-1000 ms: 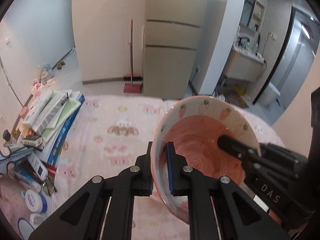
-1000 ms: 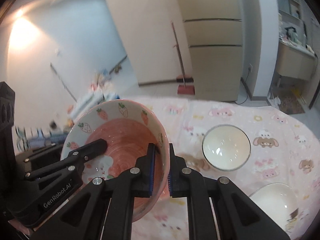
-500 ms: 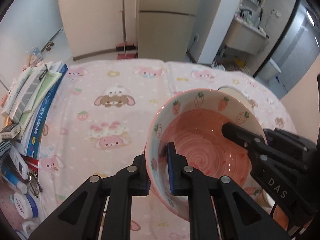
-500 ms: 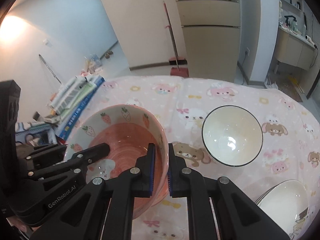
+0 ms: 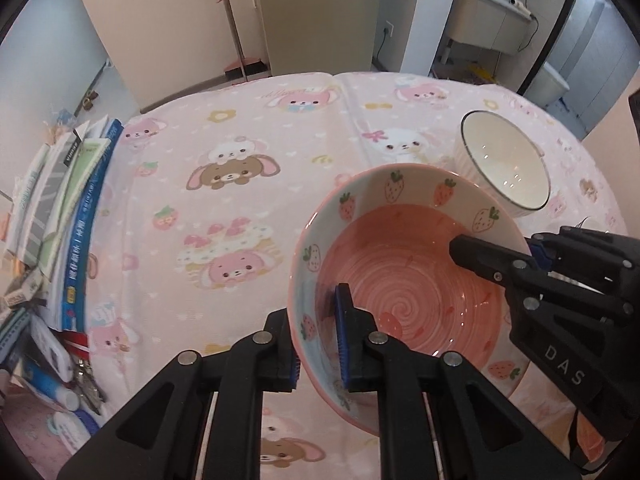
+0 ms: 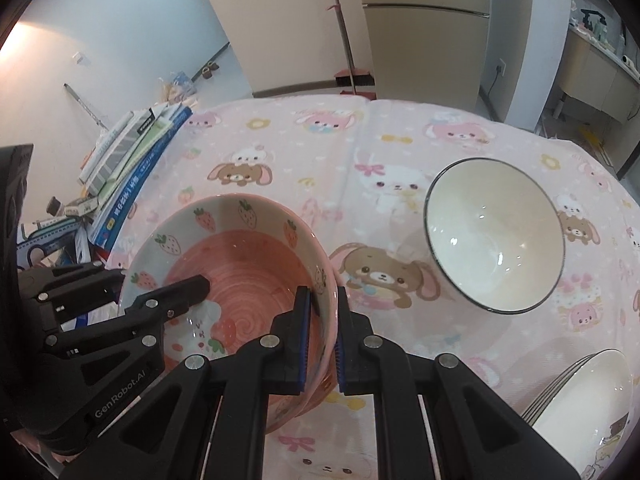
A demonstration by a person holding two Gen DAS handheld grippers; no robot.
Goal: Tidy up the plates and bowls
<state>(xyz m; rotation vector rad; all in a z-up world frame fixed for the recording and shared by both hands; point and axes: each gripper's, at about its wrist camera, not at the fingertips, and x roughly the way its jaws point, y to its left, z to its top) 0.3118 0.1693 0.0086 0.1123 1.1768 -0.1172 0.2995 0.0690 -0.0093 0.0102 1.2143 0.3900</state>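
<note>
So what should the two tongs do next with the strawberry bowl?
Probably keep lowering it gently. The left tongs and right tongs each pinch a side of the strawberry bowl's rim. In the right wrist view a pink dish peeks out right beneath it, so it seems meant to nest there. Letting go should wait until it rests; the white bowl stands clear.

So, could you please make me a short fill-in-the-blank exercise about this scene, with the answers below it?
1. Both grippers, the left gripper and the right gripper, have their jaws shut on the rim of the ____ bowl.
2. The fruits painted inside that bowl's rim are ____.
3. The white bowl has a thin ____ line around its rim.
4. The tablecloth is mostly ____ in colour.

Answers: pink; strawberries; dark; pink
</note>
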